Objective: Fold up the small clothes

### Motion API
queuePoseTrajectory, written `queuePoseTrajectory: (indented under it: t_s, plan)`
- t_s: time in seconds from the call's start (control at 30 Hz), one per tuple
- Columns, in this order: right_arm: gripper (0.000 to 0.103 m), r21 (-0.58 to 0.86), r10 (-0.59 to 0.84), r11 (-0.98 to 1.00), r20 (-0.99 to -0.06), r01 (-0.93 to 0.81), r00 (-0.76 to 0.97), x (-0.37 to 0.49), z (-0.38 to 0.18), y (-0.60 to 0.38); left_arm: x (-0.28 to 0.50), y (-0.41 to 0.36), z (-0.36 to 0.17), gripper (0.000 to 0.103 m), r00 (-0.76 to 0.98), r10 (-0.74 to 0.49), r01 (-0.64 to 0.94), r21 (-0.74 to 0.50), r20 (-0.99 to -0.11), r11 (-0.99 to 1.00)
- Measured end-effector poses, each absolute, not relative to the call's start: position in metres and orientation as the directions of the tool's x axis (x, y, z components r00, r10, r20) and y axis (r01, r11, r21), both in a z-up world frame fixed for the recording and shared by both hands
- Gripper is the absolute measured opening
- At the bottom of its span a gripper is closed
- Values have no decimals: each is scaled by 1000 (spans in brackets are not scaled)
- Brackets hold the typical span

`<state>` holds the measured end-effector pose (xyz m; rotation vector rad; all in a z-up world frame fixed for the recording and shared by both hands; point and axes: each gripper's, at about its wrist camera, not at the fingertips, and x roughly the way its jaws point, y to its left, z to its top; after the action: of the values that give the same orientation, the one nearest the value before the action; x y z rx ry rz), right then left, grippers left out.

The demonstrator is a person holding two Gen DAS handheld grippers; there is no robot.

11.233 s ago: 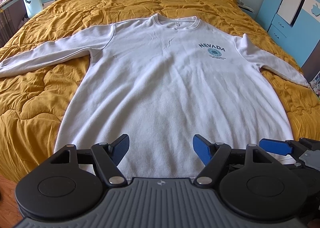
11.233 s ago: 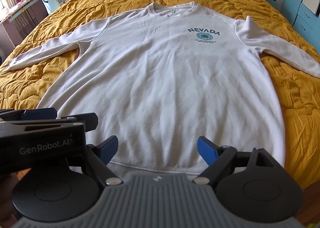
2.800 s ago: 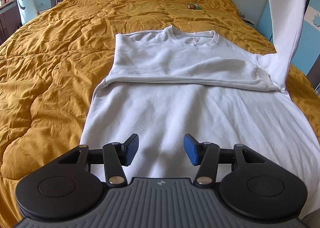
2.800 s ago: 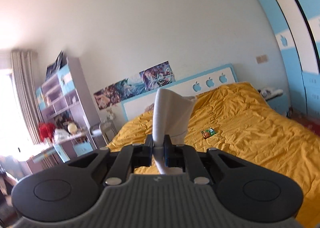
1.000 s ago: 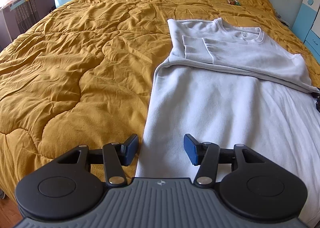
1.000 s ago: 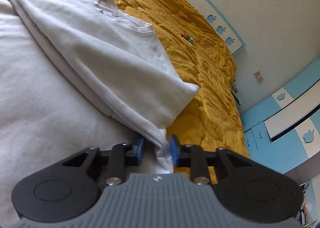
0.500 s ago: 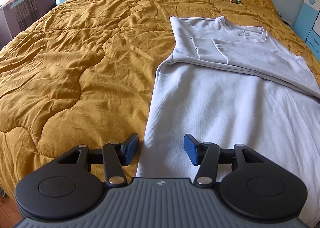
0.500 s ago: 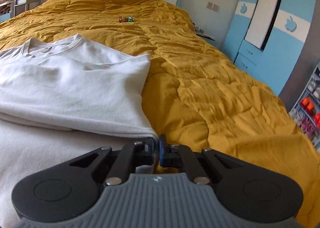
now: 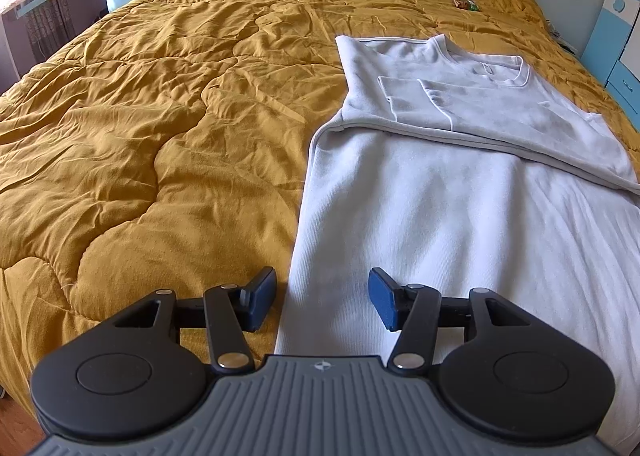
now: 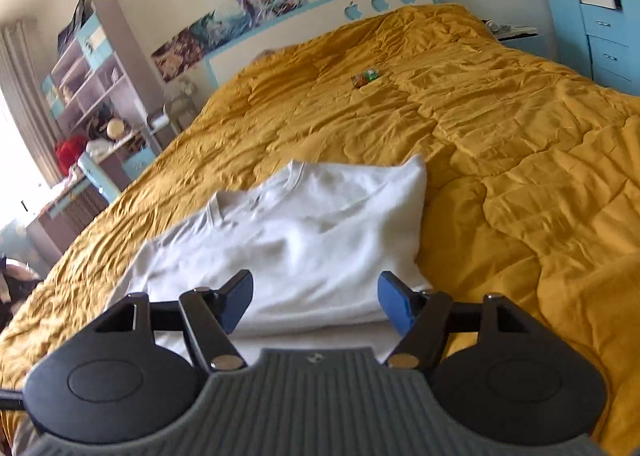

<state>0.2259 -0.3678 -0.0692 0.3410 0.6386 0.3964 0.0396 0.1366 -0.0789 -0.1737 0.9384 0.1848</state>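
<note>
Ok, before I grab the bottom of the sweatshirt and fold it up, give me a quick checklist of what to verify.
1. Left gripper open: ok, jaws apart above the sweatshirt's near left edge.
2. Right gripper open and free of cloth: ok, nothing between the jaws.
3. Both sleeves folded in: ok, they lie across the top part of the sweatshirt, none trailing onto the quilt.
4. Lower body flat: ok, only light wrinkles.
5. Bottom hem position: cannot tell, it is hidden behind the grippers.
6. Landing area near the collar: ok, the small wrapper lies further up the bed.
</note>
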Motion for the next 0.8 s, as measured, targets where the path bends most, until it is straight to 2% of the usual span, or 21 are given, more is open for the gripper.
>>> queuePoseTrajectory:
  t_s: [0.07, 0.13, 0.23, 0.27, 0.33, 0.4, 0.47, 0.57, 0.63, 0.8]
  plan:
    - [62, 456, 420, 871, -501, -181, 757, 244, -70, -372, 39, 137, -78, 63, 576, 81, -236, -71, -814, 969]
    - [52, 512, 424, 851, -541, -116, 726, 275, -77, -374, 38, 138, -78, 63, 573, 81, -244, -76, -815, 967]
    - [16, 577, 479, 811, -552, -102, 682, 304, -89, -369, 37, 139, -77, 63, 571, 87, -248, -70, -817, 966]
    - [0, 589, 510, 800, -565, -116, 649, 313, -92, -363, 37, 139, -77, 63, 570, 89, -248, -68, -817, 966]
    - [0, 555, 497, 822, -588, -129, 639, 319, -95, -348, 38, 138, -78, 63, 568, 95, -249, -61, -818, 967]
    - [0, 459, 403, 883, -627, -102, 666, 323, -101, -337, 39, 137, -78, 64, 565, 102, -250, -52, -819, 967]
    - [0, 446, 326, 895, -671, 11, 667, 330, -118, -346, 40, 137, -78, 64, 563, 107, -248, -43, -820, 968]
    - [0, 462, 222, 870, -682, 174, 697, 330, -138, -374, 40, 135, -79, 64, 564, 113, -245, -35, -818, 969]
    - [0, 418, 128, 873, -695, 252, 708, 326, -143, -388, 40, 135, -79, 65, 563, 115, -248, -34, -818, 968]
    - [0, 549, 206, 808, -601, 213, 772, 309, -128, -415, 41, 134, -79, 65, 564, 118, -249, -31, -817, 968]
